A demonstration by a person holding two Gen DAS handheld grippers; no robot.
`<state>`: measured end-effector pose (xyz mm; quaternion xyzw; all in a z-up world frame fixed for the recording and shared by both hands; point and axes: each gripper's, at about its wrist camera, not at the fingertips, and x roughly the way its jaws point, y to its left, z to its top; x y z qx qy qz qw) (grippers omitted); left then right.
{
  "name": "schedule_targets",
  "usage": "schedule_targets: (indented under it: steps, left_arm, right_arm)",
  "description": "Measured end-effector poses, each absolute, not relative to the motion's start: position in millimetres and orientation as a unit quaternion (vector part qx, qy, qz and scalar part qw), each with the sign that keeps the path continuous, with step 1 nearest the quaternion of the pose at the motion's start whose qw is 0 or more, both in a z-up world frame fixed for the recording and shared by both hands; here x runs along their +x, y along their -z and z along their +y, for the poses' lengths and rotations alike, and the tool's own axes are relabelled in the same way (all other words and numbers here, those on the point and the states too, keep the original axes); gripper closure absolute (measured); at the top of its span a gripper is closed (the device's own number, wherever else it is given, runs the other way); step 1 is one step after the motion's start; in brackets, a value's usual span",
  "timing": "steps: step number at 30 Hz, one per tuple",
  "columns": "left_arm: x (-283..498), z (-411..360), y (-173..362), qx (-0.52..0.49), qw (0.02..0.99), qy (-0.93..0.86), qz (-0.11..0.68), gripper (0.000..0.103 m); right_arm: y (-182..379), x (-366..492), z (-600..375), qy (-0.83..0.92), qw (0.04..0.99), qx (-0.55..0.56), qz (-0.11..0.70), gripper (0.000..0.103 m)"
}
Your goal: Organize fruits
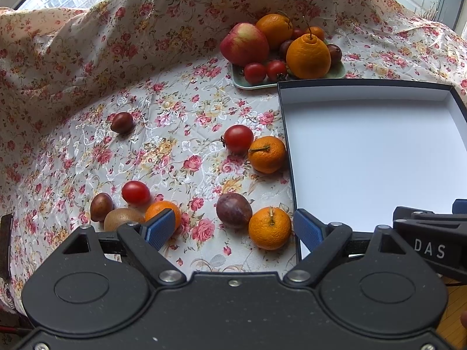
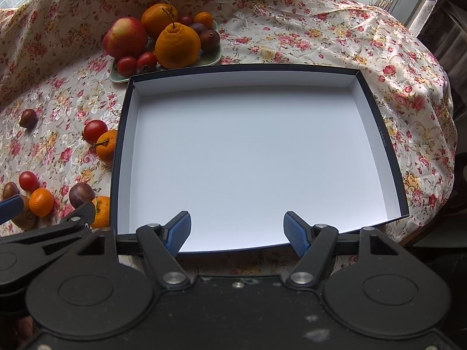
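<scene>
— Are the grippers holding anything?
— No. The left gripper (image 1: 235,227) and right gripper (image 2: 237,229) are both spread wide. Fruits (image 1: 267,154) lie on the cloth (image 1: 181,134) beside the box (image 2: 391,157).

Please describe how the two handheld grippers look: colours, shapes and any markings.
Both the left gripper and the right gripper are matte black plastic with round discs, silver screws and blue ribbed fingers. White letters "DAS" mark the right one's side.

Floral cloth (image 1: 175,145), white-lined box (image 2: 248,160), orange mandarins (image 1: 270,227).
</scene>
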<state>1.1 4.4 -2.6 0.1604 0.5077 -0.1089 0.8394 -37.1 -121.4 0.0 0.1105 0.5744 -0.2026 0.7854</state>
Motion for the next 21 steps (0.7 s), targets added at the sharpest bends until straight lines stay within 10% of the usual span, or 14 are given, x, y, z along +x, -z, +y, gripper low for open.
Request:
schedule_targets:
  steps: [21]
  left_arm:
    - [3.9, 7.3, 1.9, 0.155, 0.839, 0.104, 0.512, 0.015]
  right_arm:
    - [-1.4, -36.9, -121.0, 0.198, 0.783, 0.115, 0.578, 0.03]
